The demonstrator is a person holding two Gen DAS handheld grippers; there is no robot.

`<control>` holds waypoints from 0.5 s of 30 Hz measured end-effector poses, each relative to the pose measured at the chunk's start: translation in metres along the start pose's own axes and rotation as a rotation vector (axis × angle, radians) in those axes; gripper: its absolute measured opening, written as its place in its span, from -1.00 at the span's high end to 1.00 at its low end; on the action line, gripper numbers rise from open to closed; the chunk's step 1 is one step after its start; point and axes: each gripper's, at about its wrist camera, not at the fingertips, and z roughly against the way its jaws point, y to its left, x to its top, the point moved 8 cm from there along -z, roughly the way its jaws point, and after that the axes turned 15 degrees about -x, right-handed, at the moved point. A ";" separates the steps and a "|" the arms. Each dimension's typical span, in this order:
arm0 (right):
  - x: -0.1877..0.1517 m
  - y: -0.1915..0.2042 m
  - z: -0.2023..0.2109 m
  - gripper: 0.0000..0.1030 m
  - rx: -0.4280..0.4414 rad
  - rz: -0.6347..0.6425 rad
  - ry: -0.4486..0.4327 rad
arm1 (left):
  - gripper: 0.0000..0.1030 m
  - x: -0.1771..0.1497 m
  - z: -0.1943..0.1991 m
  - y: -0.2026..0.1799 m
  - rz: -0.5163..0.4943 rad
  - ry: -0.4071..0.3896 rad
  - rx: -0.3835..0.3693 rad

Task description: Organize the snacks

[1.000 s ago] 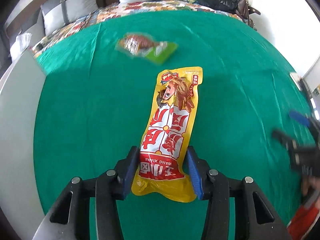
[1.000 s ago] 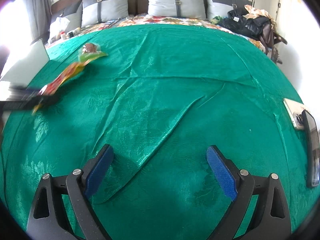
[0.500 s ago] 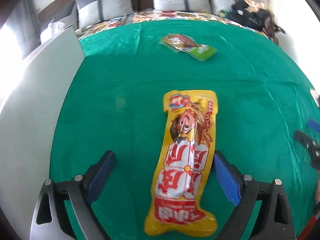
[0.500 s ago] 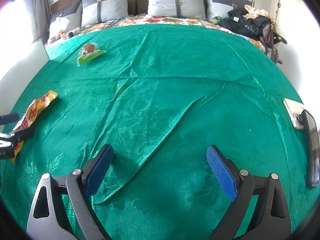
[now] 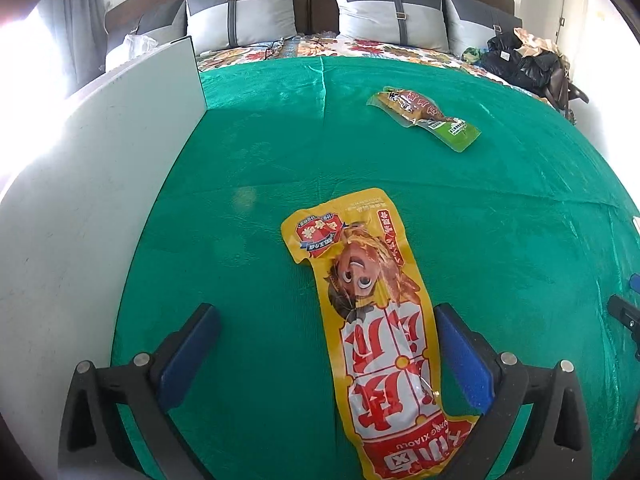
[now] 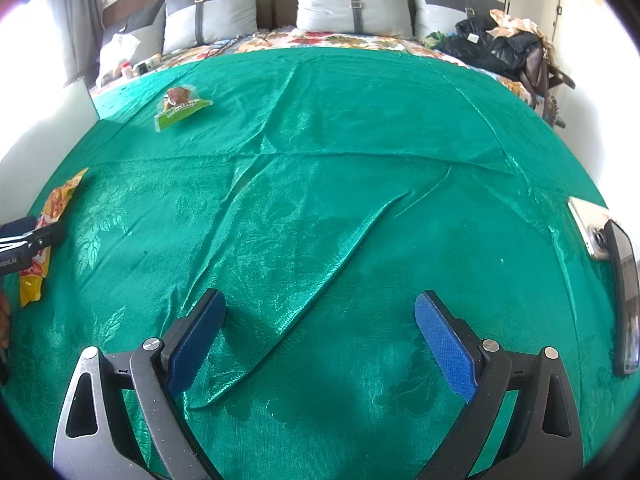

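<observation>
On the green bedspread (image 5: pixel 256 168) your left claw (image 5: pixel 326 350) stands with its jaws wide apart; they have just been opening, and the long yellow snack packet (image 5: pixel 372 320) lies flat on the cloth between them, clamped by nothing. The packet sits closer to the right-hand pad (image 5: pixel 460 360), which is just beside its edge (whether the two actually touch is hard to tell), while the left-hand pad (image 5: pixel 188 356) is well apart from it with bare cloth between. Its red-printed end points back toward you and runs out of the bottom of the left wrist view, and its cartoon face points away, toward the pillows (image 5: pixel 384 12).

Farther up the bed, right of the fold line in the cloth, lies the green snack packet (image 5: pixel 426 116), resting at a slant, well apart from the yellow one. A white panel (image 5: pixel 92 184) stands along the left edge of the bedspread, near the yellow packet but not touching it.

Your right claw (image 6: pixel 320 338) hangs over an empty stretch of wrinkled cloth with its jaws apart and nothing between them. From its view the yellow packet shows at the far left edge, partly behind your left claw, and the green packet lies up near the pillows. A phone (image 6: pixel 588 228) and a dark flat device (image 6: pixel 624 296) lie at the right edge of the bedspread.
</observation>
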 end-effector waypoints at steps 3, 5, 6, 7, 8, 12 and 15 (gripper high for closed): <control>0.000 0.000 0.000 -0.91 0.000 0.000 0.000 | -1.00 0.001 -0.001 0.000 0.000 0.000 0.000; 0.000 0.000 0.000 -0.91 0.000 0.000 0.000 | -1.00 0.000 0.000 0.000 0.000 0.000 0.000; 0.000 0.000 0.000 -0.91 0.000 0.000 0.000 | -1.00 0.000 0.000 0.000 0.000 0.000 0.000; 0.000 0.000 0.000 -0.91 0.000 0.000 0.000 | -1.00 0.000 0.000 0.000 0.000 -0.001 0.000; 0.000 0.000 0.000 -0.91 0.000 0.000 0.000 | -1.00 0.001 -0.001 0.001 0.000 -0.001 0.000; 0.000 0.000 0.000 -0.91 0.001 0.001 0.000 | -1.00 0.000 0.000 0.000 0.000 -0.001 0.000; 0.000 0.000 0.000 -0.92 0.001 0.001 0.000 | -1.00 0.000 0.000 0.000 0.000 -0.001 0.000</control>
